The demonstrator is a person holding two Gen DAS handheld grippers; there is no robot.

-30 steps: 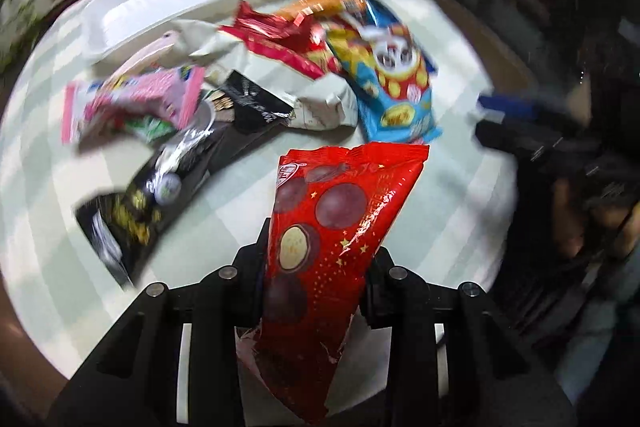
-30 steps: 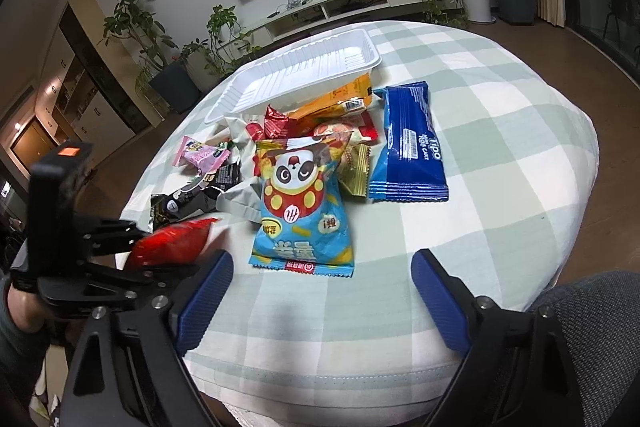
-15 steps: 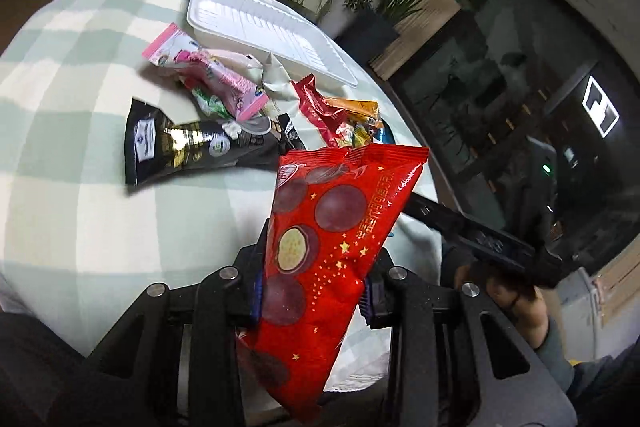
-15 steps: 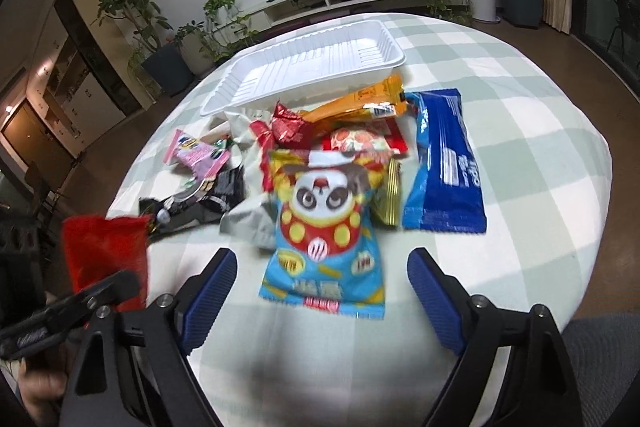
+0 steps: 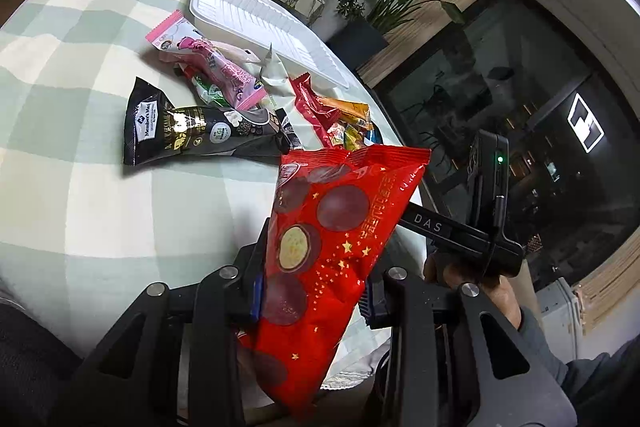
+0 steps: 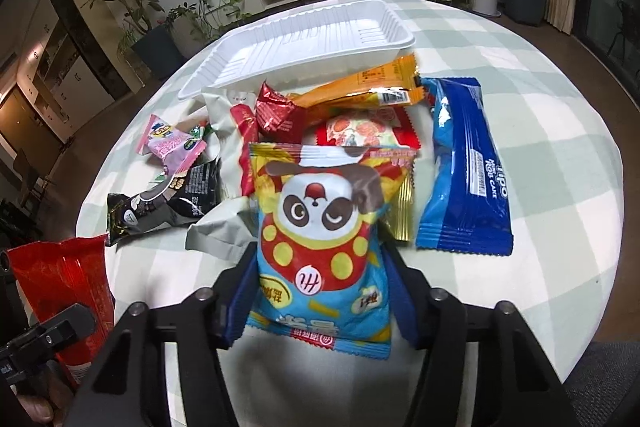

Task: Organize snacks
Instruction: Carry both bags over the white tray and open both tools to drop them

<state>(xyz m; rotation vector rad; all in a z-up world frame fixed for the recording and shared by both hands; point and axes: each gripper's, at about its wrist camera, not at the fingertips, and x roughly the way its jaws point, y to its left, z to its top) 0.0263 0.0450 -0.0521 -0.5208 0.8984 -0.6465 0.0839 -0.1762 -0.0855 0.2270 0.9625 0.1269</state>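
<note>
My left gripper [image 5: 316,267] is shut on a red bag of chocolate balls [image 5: 332,239], held upright over the near edge of the table; the same red bag [image 6: 60,283] shows at the lower left of the right wrist view. My right gripper [image 6: 319,255] is low over the snack pile and its jaws are closing on a blue panda snack bag [image 6: 320,227], with the blue pads against both sides of it. Behind the pile sits a white plastic tray [image 6: 400,39] with nothing in it, and the same tray [image 5: 224,3] shows in the left wrist view.
A round table with a green checked cloth [image 6: 560,187] carries the pile. In it are a blue roll cake pack [image 6: 464,167], an orange pack [image 6: 368,87], a black bag [image 5: 188,131] and a pink pack [image 5: 208,63]. Potted plants and a TV stand line the wall.
My right gripper moved forward and down over the panda bag and its jaws narrowed onto it. The left gripper swung and rolled with the red bag, now looking across the table from the side.
</note>
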